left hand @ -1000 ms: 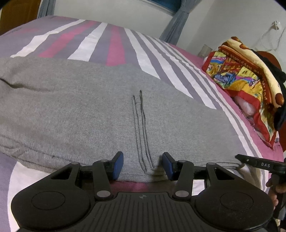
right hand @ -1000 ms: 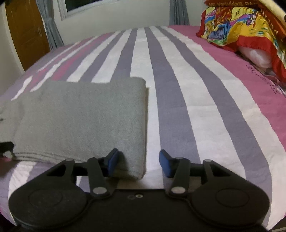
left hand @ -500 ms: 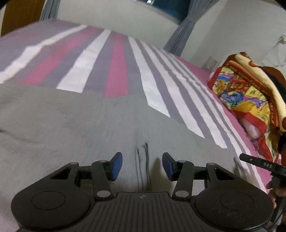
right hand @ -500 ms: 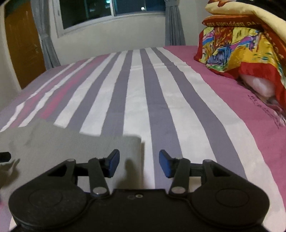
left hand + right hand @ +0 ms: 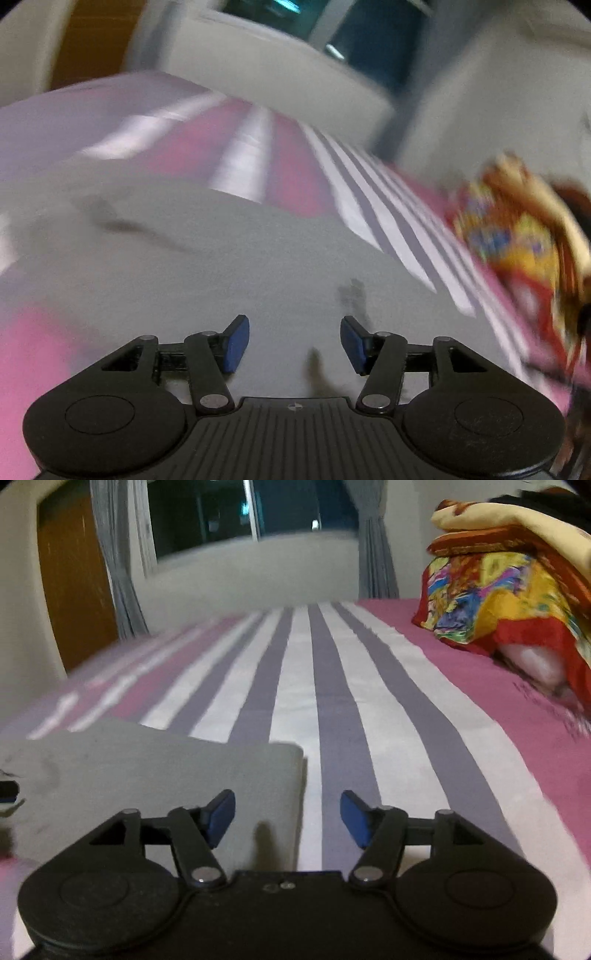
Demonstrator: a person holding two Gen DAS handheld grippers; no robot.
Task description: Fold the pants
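The grey pants (image 5: pixel 207 266) lie folded flat on the striped bed; this view is motion-blurred. My left gripper (image 5: pixel 294 343) is open and empty, low over the grey cloth with a dark seam line (image 5: pixel 352 295) just beyond its right finger. In the right wrist view the pants (image 5: pixel 147 775) fill the lower left, with their folded right edge running between my fingers. My right gripper (image 5: pixel 287 818) is open and empty over that edge; its left pad (image 5: pixel 221 812) is above the cloth and its right pad (image 5: pixel 352 818) above the sheet.
The bed sheet (image 5: pixel 325 686) has pink, white and purple stripes. A bright patterned blanket pile (image 5: pixel 498 602) sits at the right side of the bed and also shows in the left wrist view (image 5: pixel 517 240). A wooden door (image 5: pixel 74 579), curtains and a dark window stand behind.
Both grippers have moved forward over the pants and tilted up, so more of the room shows. The left view has swung left and blurred. Both stay open.
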